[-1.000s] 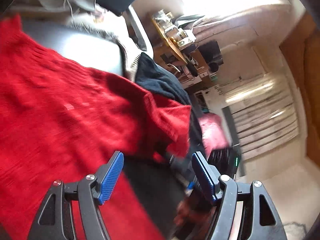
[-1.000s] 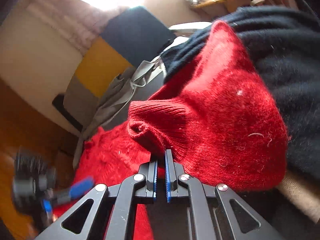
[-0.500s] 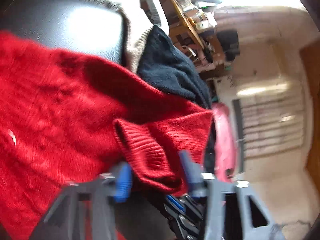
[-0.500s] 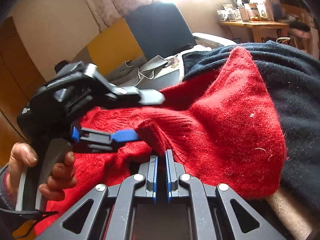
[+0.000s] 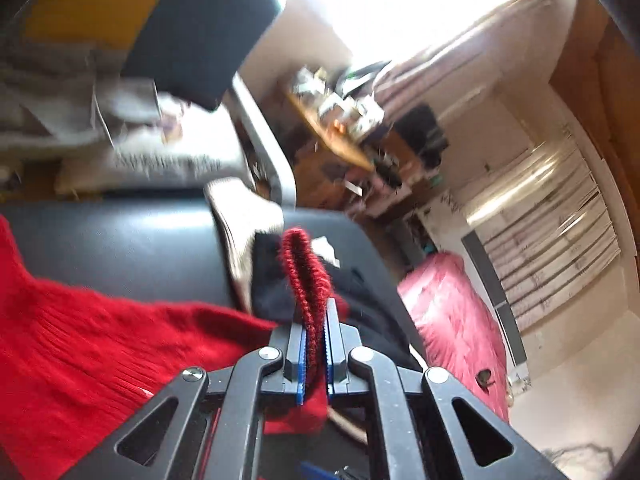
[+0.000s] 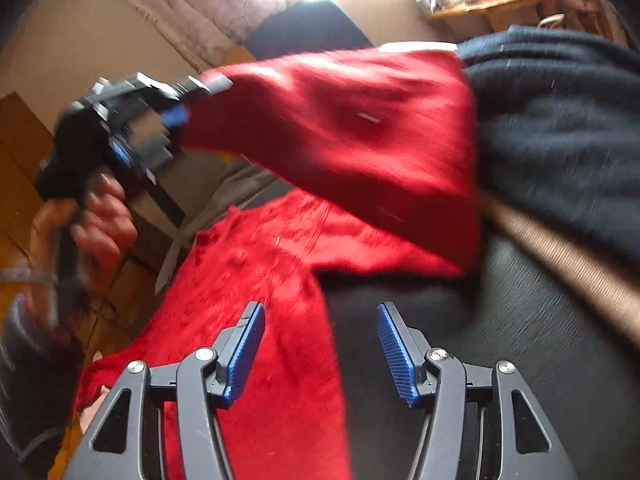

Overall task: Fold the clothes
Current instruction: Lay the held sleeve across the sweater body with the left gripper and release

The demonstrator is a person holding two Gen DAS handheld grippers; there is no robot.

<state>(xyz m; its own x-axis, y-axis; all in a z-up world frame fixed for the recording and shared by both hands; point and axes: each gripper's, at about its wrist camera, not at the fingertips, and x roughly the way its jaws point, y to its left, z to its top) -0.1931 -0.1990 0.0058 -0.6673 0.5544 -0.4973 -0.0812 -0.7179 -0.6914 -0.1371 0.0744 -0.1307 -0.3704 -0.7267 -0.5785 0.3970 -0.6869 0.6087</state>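
A red knit sweater [image 6: 256, 320] lies on a black leather surface [image 6: 500, 352]. Its sleeve [image 6: 360, 132] is lifted and stretched to the left. My left gripper [image 5: 316, 344] is shut on the sleeve's ribbed cuff [image 5: 306, 276], and shows in the right wrist view [image 6: 176, 116] at upper left, held in a hand. My right gripper [image 6: 320, 352] is open and empty, low over the sweater's edge and the black surface. The sweater body also shows in the left wrist view [image 5: 80, 352].
A dark navy garment [image 6: 560, 128] and a beige knit [image 6: 568, 264] lie heaped at the right. A grey garment [image 5: 80, 120] and dark cushion [image 5: 200, 32] sit behind. A pink item [image 5: 452, 328] and cluttered wooden shelf [image 5: 336, 128] stand beyond the surface.
My left gripper closed on the sleeve cuff and lifted it. My right gripper let go of the cuff, opened and drew back.
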